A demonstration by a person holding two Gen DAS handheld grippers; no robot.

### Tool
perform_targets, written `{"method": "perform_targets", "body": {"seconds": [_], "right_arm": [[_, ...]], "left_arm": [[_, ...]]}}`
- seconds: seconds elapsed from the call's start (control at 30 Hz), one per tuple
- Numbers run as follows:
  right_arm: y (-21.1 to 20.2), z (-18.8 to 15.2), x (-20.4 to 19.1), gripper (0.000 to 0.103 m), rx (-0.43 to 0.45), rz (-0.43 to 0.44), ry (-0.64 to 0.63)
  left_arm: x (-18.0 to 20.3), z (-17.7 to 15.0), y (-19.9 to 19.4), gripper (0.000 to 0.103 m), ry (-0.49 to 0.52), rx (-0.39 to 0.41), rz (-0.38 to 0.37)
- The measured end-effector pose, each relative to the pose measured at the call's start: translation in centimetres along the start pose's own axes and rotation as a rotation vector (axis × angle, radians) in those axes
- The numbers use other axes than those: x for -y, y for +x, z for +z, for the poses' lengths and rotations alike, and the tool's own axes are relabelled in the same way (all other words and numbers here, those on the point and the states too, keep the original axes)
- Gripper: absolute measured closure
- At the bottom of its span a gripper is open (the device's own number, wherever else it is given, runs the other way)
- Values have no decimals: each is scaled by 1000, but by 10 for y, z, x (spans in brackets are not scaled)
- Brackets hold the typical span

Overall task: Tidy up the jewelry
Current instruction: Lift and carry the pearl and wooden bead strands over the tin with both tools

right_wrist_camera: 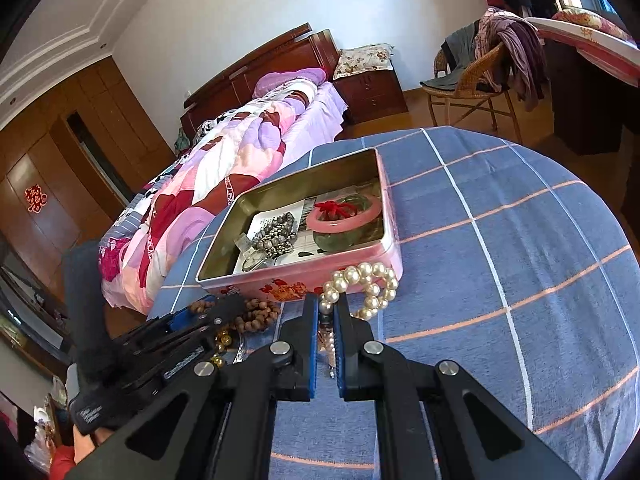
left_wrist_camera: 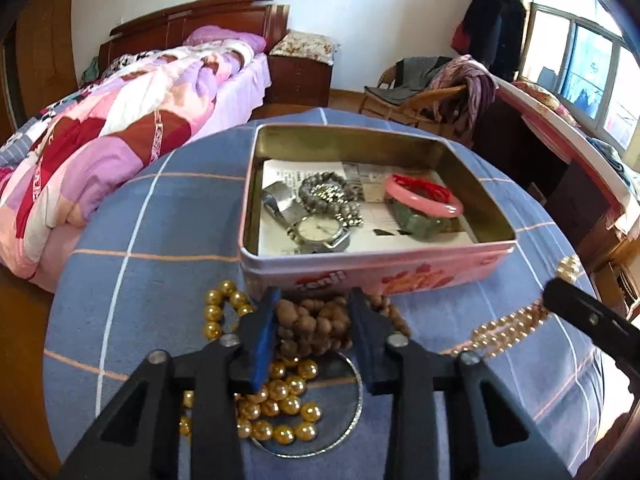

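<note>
A pink tin stands open on the blue checked table; in it lie a watch, a grey bead bracelet, and a pink bangle on a green one. My left gripper is open, its fingers either side of a brown wooden bead string in front of the tin. Gold beads lie under it. My right gripper is shut on a pearl necklace beside the tin; the pearls also show in the left wrist view.
A round silver-rimmed disc lies under the gold beads. The table cloth stretches right of the tin. A bed stands to the left, a wicker chair with clothes behind, a desk at the far right.
</note>
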State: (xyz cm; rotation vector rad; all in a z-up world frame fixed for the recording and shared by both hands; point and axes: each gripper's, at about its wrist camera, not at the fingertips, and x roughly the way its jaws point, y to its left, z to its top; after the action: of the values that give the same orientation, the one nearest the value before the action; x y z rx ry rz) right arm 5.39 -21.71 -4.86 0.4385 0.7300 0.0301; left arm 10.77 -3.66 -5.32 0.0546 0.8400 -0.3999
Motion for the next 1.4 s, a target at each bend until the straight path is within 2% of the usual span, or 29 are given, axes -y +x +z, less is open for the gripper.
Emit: {"method": "perform_targets", "body": {"seconds": [0.03,0.17,0.4,0.53,0.93,1.17,1.27,1.4], "right_arm": [[-1,0,-1,97,2,0,2],[-12,3,-2,97,25,4,1],[-37,7,-15,97,77,14,-27],[-51,7,-20,97,97,30,-41],[-81,5,-36,97,147,48,-92],[-91,22,-50,97,188,101,-131],[-92,37,-55,97,207,144,-130],[-89,52,-63,97,233,154,-143]], "left_arm": [[2,-1,-8,89,10,21,-11],[4,-2,-30,88,11,79,-55],[8,-11,-64,88,28,156,-75],[6,-14,-78,88,5,179,-96],[16,-18,-97,88,29,213,-90],[9,3,-117,88,8,301,-105],[6,17,-119,88,-3,332,-95],[2,34,-118,88,-20,369,-91]]}}
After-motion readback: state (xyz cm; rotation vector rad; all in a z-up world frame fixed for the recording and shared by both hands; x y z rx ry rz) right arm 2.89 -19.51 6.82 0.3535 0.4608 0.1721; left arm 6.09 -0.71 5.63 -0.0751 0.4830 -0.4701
